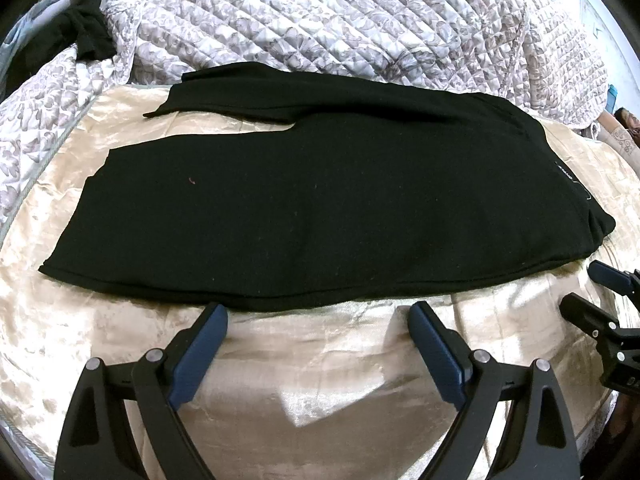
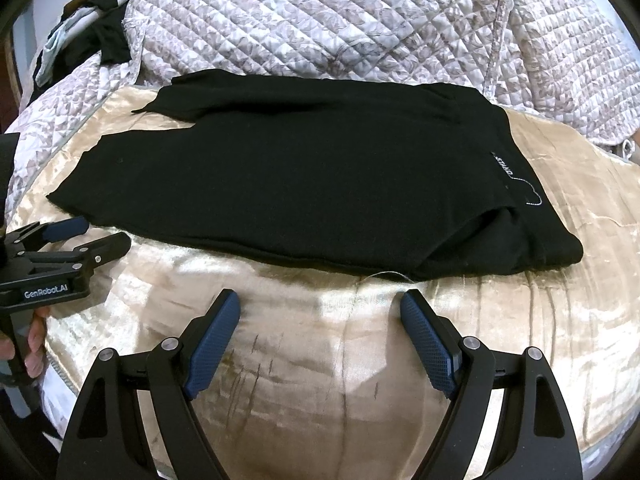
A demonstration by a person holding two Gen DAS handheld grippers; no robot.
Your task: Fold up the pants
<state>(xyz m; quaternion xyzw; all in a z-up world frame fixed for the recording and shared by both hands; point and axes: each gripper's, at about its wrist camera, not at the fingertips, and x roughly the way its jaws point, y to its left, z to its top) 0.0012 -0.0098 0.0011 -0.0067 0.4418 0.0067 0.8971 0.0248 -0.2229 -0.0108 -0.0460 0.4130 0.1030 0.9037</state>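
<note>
Black pants [image 1: 312,200] lie lengthwise across the cream bedspread [image 1: 320,380], waistband at frame right; left gripper [image 1: 318,320] and right gripper [image 2: 320,308], fingers spread and empty, face the near long edge.

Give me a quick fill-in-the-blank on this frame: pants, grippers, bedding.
1. The pants are ____ in colour.
2. Both the left gripper and the right gripper have their jaws ____.
3. The pants lie on a shiny ____-coloured sheet.
4. Behind the pants is a ____ with a floral print.

Missing words: black; open; beige; quilt
</note>
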